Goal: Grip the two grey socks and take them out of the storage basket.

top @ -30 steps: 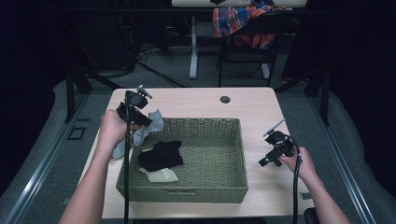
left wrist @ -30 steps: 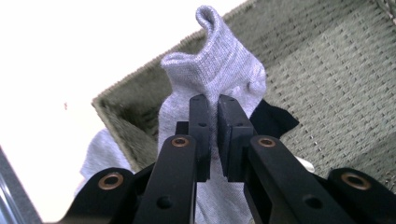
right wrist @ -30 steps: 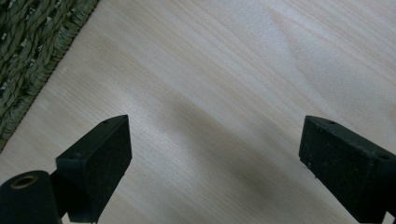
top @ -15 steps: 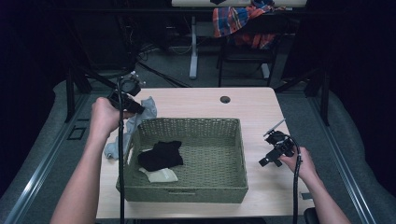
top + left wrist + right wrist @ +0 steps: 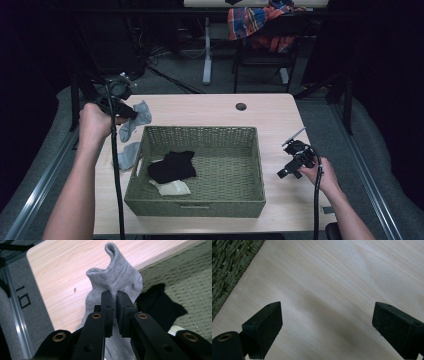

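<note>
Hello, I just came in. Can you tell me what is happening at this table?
A person works at a wooden table with a handheld gripper in each hand. The left gripper is shut on a grey sock and holds it up over the table's left side, beside a green woven basket. Another grey sock lies on the table by the basket. Inside the basket are a black cloth and a pale cloth. The right gripper is open over bare wood on the basket's right.
</note>
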A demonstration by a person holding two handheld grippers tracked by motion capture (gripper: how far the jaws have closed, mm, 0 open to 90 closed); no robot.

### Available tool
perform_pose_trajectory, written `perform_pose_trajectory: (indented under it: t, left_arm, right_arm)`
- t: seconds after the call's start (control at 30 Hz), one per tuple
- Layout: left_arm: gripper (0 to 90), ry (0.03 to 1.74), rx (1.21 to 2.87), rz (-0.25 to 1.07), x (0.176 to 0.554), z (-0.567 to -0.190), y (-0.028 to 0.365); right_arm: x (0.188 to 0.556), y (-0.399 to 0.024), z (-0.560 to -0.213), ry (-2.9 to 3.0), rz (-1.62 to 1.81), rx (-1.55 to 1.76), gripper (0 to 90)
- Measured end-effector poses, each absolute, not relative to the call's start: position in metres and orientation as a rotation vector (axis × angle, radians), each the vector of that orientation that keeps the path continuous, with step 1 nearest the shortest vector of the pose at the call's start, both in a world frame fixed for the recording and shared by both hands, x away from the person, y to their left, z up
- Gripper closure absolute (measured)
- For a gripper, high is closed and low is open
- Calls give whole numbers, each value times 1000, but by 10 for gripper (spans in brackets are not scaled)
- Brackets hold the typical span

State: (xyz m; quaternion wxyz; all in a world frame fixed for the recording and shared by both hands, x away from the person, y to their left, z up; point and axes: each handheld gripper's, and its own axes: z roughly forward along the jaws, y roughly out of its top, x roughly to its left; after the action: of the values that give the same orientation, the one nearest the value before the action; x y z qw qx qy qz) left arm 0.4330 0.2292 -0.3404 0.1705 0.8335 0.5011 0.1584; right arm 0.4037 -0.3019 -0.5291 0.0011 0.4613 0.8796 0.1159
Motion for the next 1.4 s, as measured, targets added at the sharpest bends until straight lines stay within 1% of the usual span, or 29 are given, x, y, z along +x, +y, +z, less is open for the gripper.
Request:
perform_pose_trajectory:
  t: [0.43, 0.9, 1.0, 1.07, 1.23, 1.3, 1.4]
  left_arm:
    - [849, 1537, 2331, 427, 435, -359, 262]
    - [848, 1591, 2311, 404, 436, -382, 276]
    - [848, 1599, 2308, 401, 437, -390, 277]
    - [847, 1601, 2322, 372, 438, -398, 279]
    - [847, 1622, 2331, 349, 440, -414, 281]
    - [848, 1625, 2332, 341, 441, -418, 282]
    - [847, 1652, 2330, 317, 442, -433, 284]
  right_arm:
    - [404, -302, -529, 2764, 365, 1440, 91]
    - [404, -302, -529, 2765, 363, 1439, 92]
    - [404, -302, -529, 2764, 368, 1441, 92]
    - [404, -302, -529, 2764, 364, 1447, 92]
    - [404, -302, -529, 2765, 365, 1448, 92]
    - [402, -301, -532, 2728, 413, 1483, 92]
    - [404, -302, -530, 2758, 374, 1455, 92]
